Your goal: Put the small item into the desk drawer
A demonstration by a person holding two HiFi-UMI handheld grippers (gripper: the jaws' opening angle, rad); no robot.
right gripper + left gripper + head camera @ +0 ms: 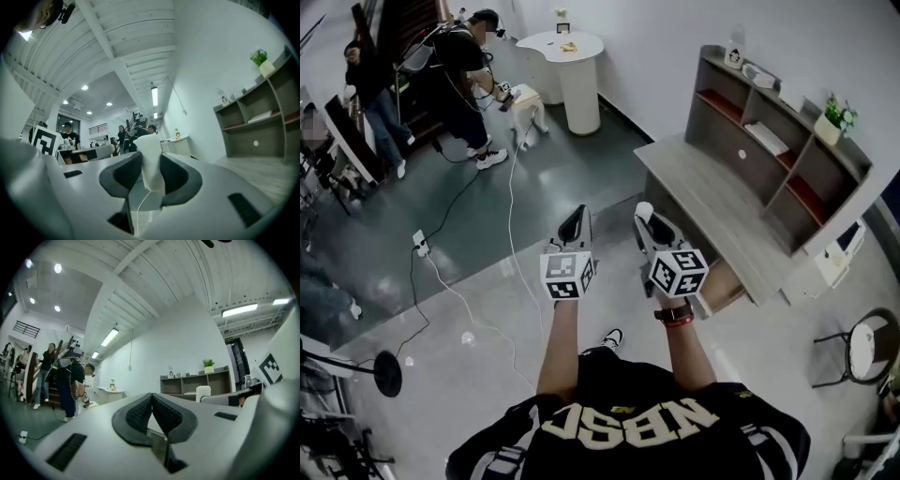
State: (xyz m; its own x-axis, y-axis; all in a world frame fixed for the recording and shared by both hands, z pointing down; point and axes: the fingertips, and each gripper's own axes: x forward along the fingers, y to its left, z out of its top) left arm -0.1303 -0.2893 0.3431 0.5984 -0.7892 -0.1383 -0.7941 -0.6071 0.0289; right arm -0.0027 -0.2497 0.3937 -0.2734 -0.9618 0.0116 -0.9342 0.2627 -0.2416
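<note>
The small white item (150, 145) sat pinched in the right gripper (151, 164), centre frame in the head view, short of the desk (712, 202) at right, so stowing it was yet to do. I couldn't tell whether the drawer was open. The left gripper (152, 401) was closed and empty. Floor cables (511, 234) and people (459, 66) at upper left seemed clear of the path

Head view: taken from overhead, directed steeply downward; gripper views: taken close along their own jaws, directed level across the room; the shelved desk (712, 202) is shared by all three.
</note>
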